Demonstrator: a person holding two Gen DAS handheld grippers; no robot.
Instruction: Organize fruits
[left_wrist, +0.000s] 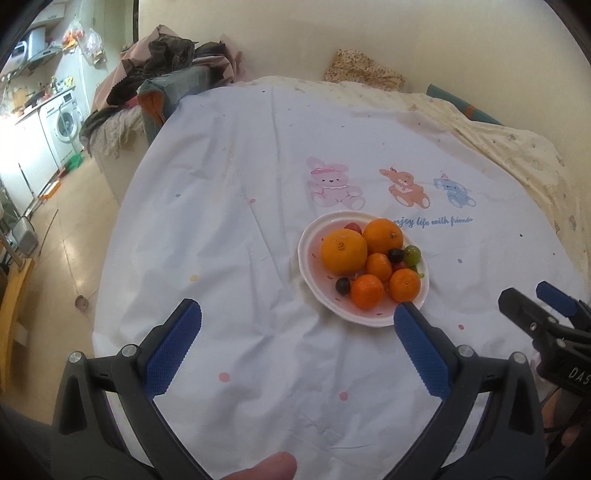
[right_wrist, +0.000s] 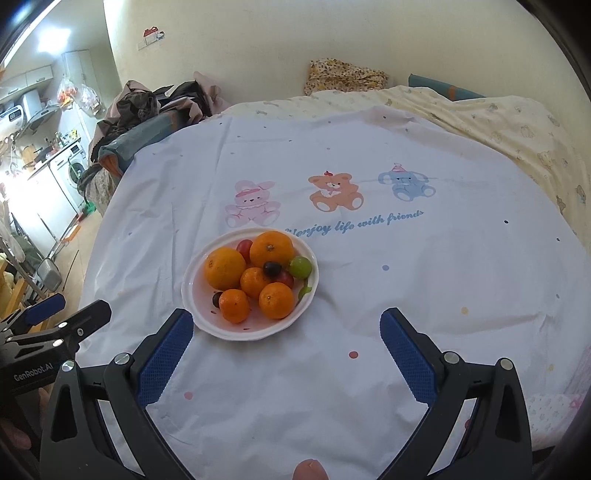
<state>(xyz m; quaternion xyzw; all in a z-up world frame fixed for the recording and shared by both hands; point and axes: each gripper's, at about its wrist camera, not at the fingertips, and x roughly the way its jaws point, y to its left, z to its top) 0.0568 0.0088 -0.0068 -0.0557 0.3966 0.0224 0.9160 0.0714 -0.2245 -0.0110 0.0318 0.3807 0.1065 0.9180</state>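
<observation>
White sheet (right_wrist: 406, 277) with 3 cartoon animals (right_wrist: 334, 192) — clothes pile (left_wrist: 166, 70), washing machine (left_wrist: 64, 122) beyond.

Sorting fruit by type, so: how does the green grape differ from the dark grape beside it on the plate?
The green grape is pale green and larger; the dark grape is near-black and smaller. The green one sits at the plate rim, the dark one atop the oranges. Both are round and glossy.

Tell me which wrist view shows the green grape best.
The right wrist view: the green grape sits unobstructed at the plate edge. In the left wrist view it appears smaller, partly behind a dark grape.
</observation>
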